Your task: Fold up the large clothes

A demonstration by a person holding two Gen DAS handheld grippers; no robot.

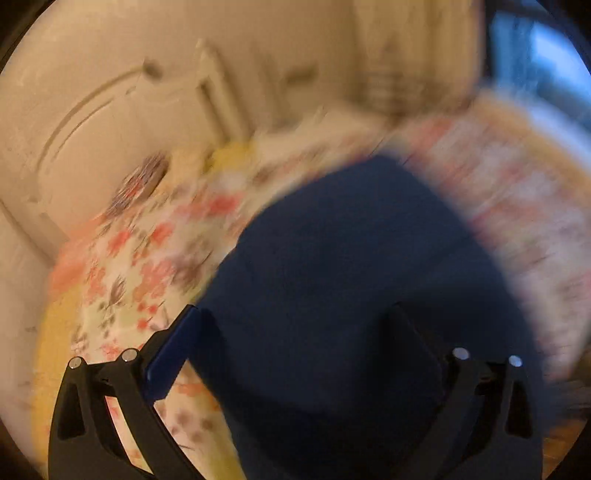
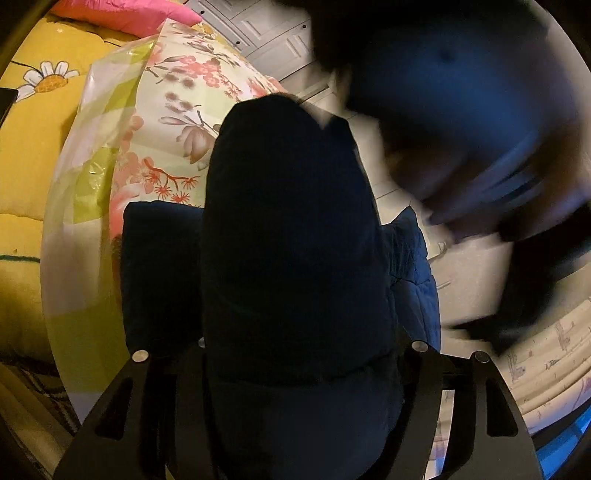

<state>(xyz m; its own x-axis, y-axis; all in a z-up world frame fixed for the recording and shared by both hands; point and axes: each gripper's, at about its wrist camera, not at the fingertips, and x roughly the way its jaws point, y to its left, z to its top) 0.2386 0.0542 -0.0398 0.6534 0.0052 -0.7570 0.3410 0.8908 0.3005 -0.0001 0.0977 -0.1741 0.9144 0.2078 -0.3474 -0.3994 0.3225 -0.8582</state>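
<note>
A dark navy padded garment (image 1: 351, 258) lies bunched on a floral bedsheet (image 1: 147, 266); this view is smeared by motion. My left gripper (image 1: 293, 308) hovers over the garment's near edge, open wide, its blue left pad (image 1: 166, 354) beside the cloth and nothing pinched. In the right wrist view a thick fold of the same garment (image 2: 291, 240) fills the gap of my right gripper (image 2: 284, 210). Its left pad (image 2: 162, 273) stands beside the fold and its right finger is partly hidden by quilted cloth. The jaws stand wide around the bulk, with no pinch visible.
A yellow daisy blanket (image 2: 33, 122) and a pink pillow (image 2: 125, 14) lie to the left on the bed. White panelled doors (image 2: 258, 33) stand beyond it. A blurred dark sleeve (image 2: 461, 129) of the person sweeps across the upper right. A cream headboard (image 1: 92, 129) rises behind the sheet.
</note>
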